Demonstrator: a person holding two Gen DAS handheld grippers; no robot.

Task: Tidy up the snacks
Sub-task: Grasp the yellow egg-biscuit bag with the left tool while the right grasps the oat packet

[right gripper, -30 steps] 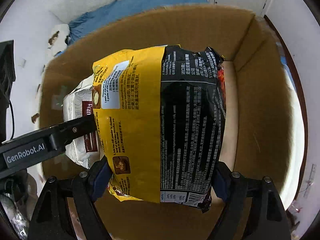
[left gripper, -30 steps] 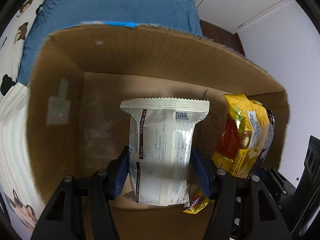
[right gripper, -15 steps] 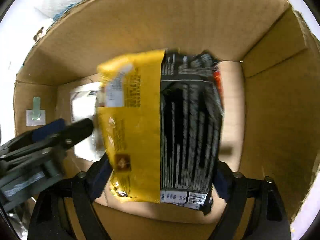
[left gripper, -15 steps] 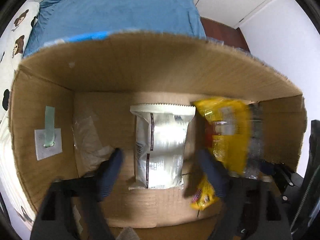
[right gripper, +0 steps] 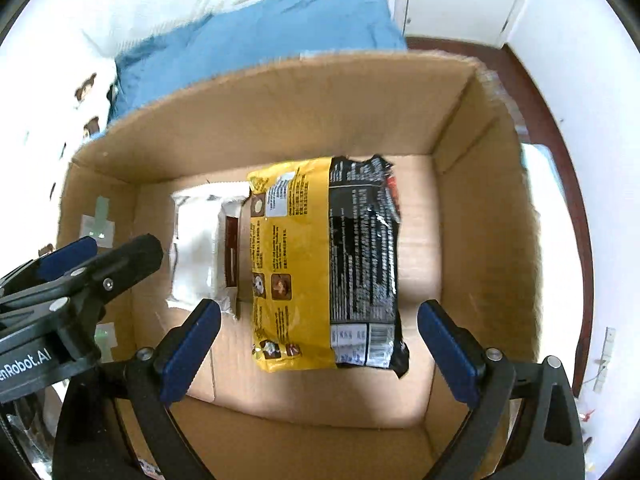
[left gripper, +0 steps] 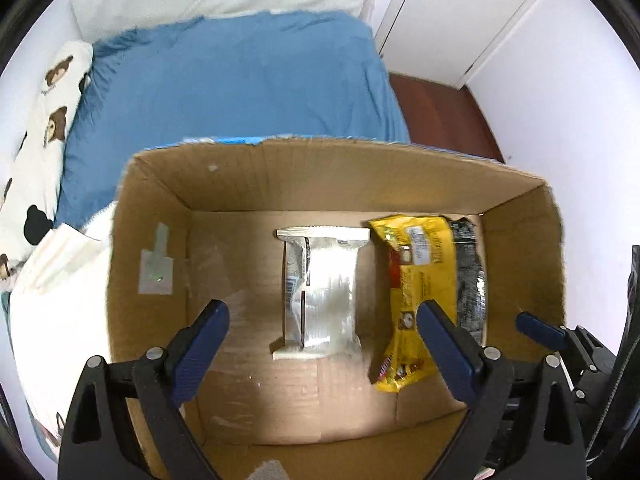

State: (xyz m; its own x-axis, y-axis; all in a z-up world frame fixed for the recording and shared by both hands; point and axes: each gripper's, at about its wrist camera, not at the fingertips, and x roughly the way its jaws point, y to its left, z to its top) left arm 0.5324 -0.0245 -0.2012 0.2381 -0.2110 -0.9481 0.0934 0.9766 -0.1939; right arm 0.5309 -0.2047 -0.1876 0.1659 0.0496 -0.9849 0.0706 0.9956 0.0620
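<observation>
An open cardboard box holds two snack packets lying flat on its floor. The silver-white packet lies in the middle. To its right lies the yellow and black packet. My left gripper hovers above the silver packet, its jaws opening, its pads clear of the packet. Over the yellow packet my right gripper stands open with nothing in it. Each gripper shows in the other's view, the left gripper at the left and the right gripper at the right.
The box stands beside a bed with a blue blanket and white bear-print bedding. A white quilted cloth lies to the box's left. Dark wooden floor and a white door are at the far right.
Both grippers have let go of their packets and risen out of the box. The silver packet and the yellow packet now lie flat on the box floor.
</observation>
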